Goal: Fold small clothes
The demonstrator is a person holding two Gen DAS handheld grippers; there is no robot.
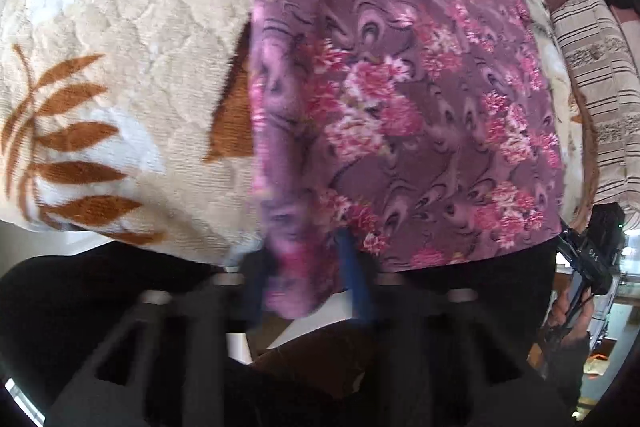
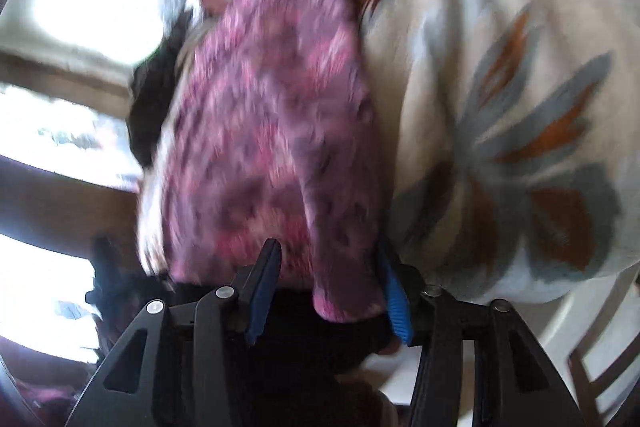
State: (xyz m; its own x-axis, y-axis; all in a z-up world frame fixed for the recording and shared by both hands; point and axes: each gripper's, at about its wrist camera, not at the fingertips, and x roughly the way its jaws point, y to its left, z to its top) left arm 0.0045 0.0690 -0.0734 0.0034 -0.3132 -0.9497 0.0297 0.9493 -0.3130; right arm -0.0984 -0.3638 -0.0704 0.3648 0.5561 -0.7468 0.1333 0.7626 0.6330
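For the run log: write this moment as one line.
step: folding | left gripper: pinching purple floral garment | right gripper: open around its edge | surface: leaf-print blanket

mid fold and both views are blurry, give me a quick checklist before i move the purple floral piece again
1. Left gripper has cloth between its fingers: ok.
2. Right gripper gripping the purple floral garment: cannot tell, fingers look apart, cloth edge between them.
3. Garment over the leaf-print blanket: ok.
4. Edges aligned: cannot tell, blurred.
5. Black cloth clear of the garment: not ok, it lies right beside it.
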